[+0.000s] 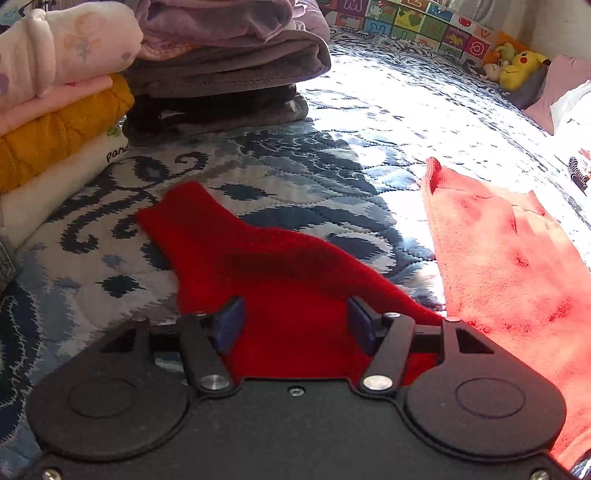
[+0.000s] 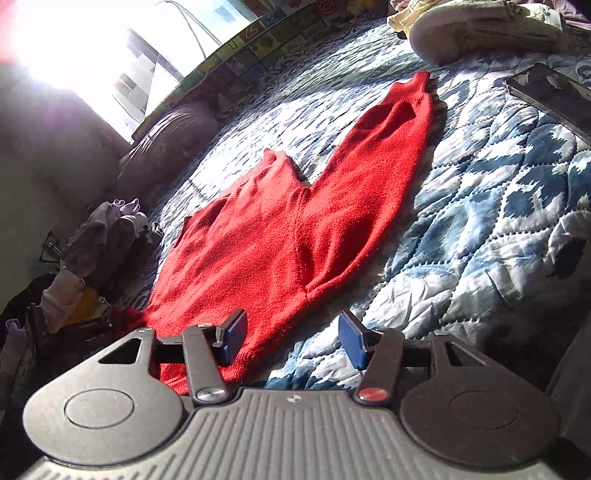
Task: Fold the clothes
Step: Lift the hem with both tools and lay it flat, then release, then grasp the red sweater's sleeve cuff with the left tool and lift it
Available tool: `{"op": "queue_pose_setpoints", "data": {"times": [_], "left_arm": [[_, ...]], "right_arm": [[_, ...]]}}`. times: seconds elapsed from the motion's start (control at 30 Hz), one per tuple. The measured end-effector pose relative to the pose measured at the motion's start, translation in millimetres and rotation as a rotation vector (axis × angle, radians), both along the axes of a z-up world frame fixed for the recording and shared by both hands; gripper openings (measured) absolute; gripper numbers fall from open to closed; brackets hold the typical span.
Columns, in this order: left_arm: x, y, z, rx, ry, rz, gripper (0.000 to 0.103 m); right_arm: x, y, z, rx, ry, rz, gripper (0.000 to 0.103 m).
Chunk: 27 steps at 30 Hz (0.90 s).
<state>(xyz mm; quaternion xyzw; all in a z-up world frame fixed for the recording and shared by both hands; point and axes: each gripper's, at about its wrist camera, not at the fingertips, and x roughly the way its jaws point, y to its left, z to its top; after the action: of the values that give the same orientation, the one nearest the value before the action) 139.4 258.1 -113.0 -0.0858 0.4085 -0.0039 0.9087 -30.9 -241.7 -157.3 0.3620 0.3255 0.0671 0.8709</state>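
Observation:
A red knit sweater (image 2: 266, 236) lies flat on the blue-and-white quilted bed (image 2: 480, 229), one sleeve (image 2: 391, 147) stretched toward the far right. In the left wrist view that sleeve (image 1: 236, 251) runs away to the left, while the sunlit body (image 1: 509, 258) looks pale orange. My left gripper (image 1: 295, 321) is open and hovers low over the sleeve near the shoulder, nothing between its blue pads. Over the sweater's bottom hem, my right gripper (image 2: 293, 332) is open too; its left pad (image 2: 234, 334) is above the hem corner, its right pad (image 2: 351, 338) above the quilt.
A stack of folded clothes (image 1: 55, 110) and folded grey and purple blankets (image 1: 229, 55) stand at the left. Plush toys (image 1: 517, 66) and an alphabet mat (image 1: 417, 22) line the far edge. Loose garments (image 2: 107, 229) lie left of the sweater; a pale pile (image 2: 480, 26) and a dark flat object (image 2: 550, 96) sit far right.

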Motion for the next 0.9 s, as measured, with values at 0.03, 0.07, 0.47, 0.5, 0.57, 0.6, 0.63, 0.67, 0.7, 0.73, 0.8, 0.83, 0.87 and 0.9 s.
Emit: {"op": "queue_pose_setpoints", "data": {"times": [0.03, 0.07, 0.47, 0.5, 0.57, 0.6, 0.63, 0.67, 0.7, 0.73, 0.8, 0.83, 0.87, 0.9], "left_arm": [[-10, -6, 2, -0.026, -0.003, -0.009, 0.063], [-21, -13, 5, -0.050, -0.009, -0.023, 0.063], [-82, -204, 49, -0.106, -0.099, -0.417, 0.064], [-80, -224, 51, -0.093, -0.101, -0.447, 0.066], [-73, -262, 55, -0.078, -0.094, -0.498, 0.072], [-68, -276, 55, -0.069, -0.087, -0.517, 0.072], [-61, -296, 55, -0.052, -0.081, -0.541, 0.072], [-54, -314, 56, -0.035, -0.079, -0.565, 0.072], [-47, -331, 55, -0.015, -0.076, -0.590, 0.072], [-39, -348, 55, 0.007, -0.073, -0.615, 0.072], [-27, -385, 54, 0.072, -0.075, -0.665, 0.072], [-23, -400, 54, 0.101, -0.079, -0.686, 0.071], [-18, -420, 53, 0.135, -0.085, -0.716, 0.071], [-14, -435, 52, 0.157, -0.086, -0.737, 0.071]], "right_arm": [[-2, -7, -2, 0.024, -0.001, -0.021, 0.056], [-4, -12, -3, 0.035, -0.004, -0.035, 0.056], [-13, -43, -17, 0.096, -0.117, -0.113, 0.066], [-13, -46, -19, 0.083, -0.120, -0.112, 0.066], [-11, -47, -25, 0.030, -0.121, -0.105, 0.072], [-9, -49, -27, 0.027, -0.112, -0.100, 0.074], [-7, -50, -29, 0.023, -0.102, -0.095, 0.077], [-5, -51, -31, 0.018, -0.096, -0.088, 0.081], [-4, -50, -30, 0.002, -0.103, -0.069, 0.085], [-3, -48, -29, -0.032, -0.114, -0.046, 0.094], [-3, -44, -29, -0.087, -0.123, -0.007, 0.097], [-2, -43, -29, -0.106, -0.124, 0.009, 0.097], [-2, -42, -29, -0.111, -0.123, 0.016, 0.097], [-1, -42, -30, -0.116, -0.123, 0.024, 0.097]]}}
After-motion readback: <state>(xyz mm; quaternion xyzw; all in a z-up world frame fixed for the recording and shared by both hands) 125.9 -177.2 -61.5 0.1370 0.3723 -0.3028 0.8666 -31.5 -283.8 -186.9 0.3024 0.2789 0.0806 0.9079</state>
